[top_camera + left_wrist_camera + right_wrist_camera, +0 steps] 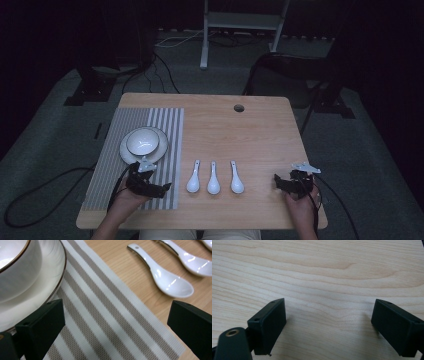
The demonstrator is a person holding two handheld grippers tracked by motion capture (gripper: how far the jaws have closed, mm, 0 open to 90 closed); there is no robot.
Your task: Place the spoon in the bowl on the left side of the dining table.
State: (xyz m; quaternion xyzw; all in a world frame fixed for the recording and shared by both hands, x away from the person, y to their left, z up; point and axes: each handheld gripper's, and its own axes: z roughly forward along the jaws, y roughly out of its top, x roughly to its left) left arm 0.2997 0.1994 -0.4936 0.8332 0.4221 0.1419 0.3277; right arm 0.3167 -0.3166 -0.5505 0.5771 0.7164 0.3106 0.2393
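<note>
A white bowl (pixel 142 142) sits on a white plate (pixel 131 156) on the striped placemat (pixel 165 125) at the table's left. Three white ceramic spoons (pixel 213 179) lie side by side in the middle front of the table. My left gripper (pixel 162 189) rests low over the placemat's front part, just below the plate, open with nothing between its jaws. In the left gripper view the bowl (pixel 17 267), the plate (pixel 50 272) and the nearest spoon (pixel 165 277) show ahead. My right gripper (pixel 276 181) lies on bare wood at the front right, open and empty (pixel 328 322).
The wooden table (pixel 260 135) has a round cable hole (pixel 239 108) near its far edge. Cables trail over the grey carpet around the table, and a white stand frame (pixel 240 22) stands behind it.
</note>
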